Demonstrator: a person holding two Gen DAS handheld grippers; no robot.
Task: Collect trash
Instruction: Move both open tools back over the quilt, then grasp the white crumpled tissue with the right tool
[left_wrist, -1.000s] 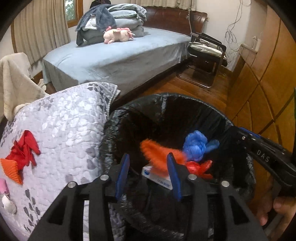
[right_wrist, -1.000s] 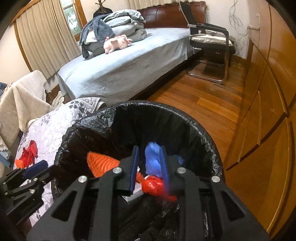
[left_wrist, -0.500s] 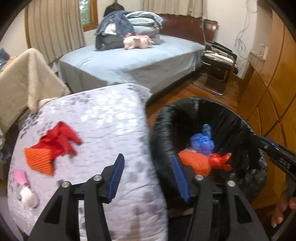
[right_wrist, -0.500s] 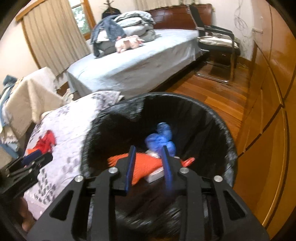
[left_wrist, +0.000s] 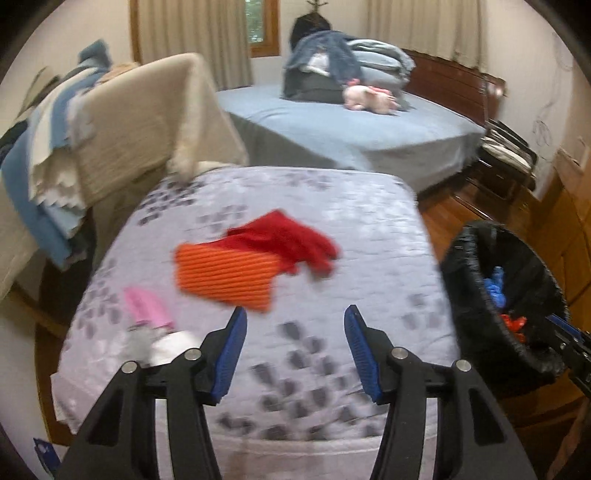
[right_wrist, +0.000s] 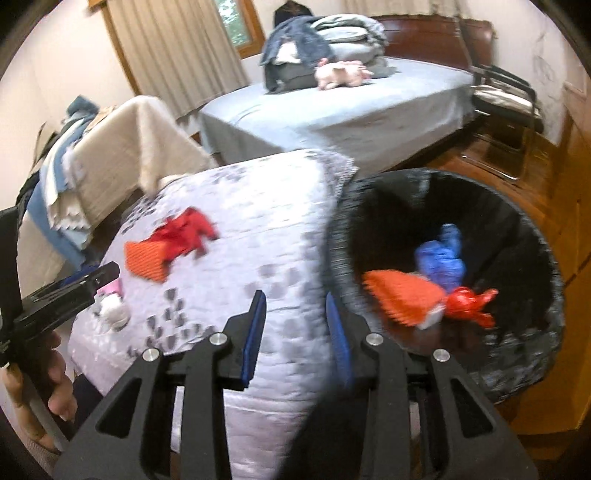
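Note:
An orange ribbed piece (left_wrist: 226, 276) and a red crumpled piece (left_wrist: 286, 242) lie together on the quilted grey cover (left_wrist: 369, 229). A pink-and-white item (left_wrist: 151, 317) lies at its near left. My left gripper (left_wrist: 295, 350) is open and empty, just short of the orange piece. The black-lined bin (right_wrist: 524, 236) stands to the right and holds blue (right_wrist: 443, 258), orange (right_wrist: 402, 295) and red (right_wrist: 467, 302) trash. My right gripper (right_wrist: 295, 328) is open and empty over the cover's right edge, beside the bin rim.
A chair draped with beige and blue cloths (left_wrist: 110, 125) stands at the left. A blue bed (left_wrist: 351, 125) with clothes and a pink plush toy is behind. A black chair (right_wrist: 506, 96) and wooden cabinets (right_wrist: 576, 177) stand at the right on a wood floor.
Both grippers have swung left, away from the bin and toward the cover. The left gripper's jaws have opened wider. The right jaws have opened a little.

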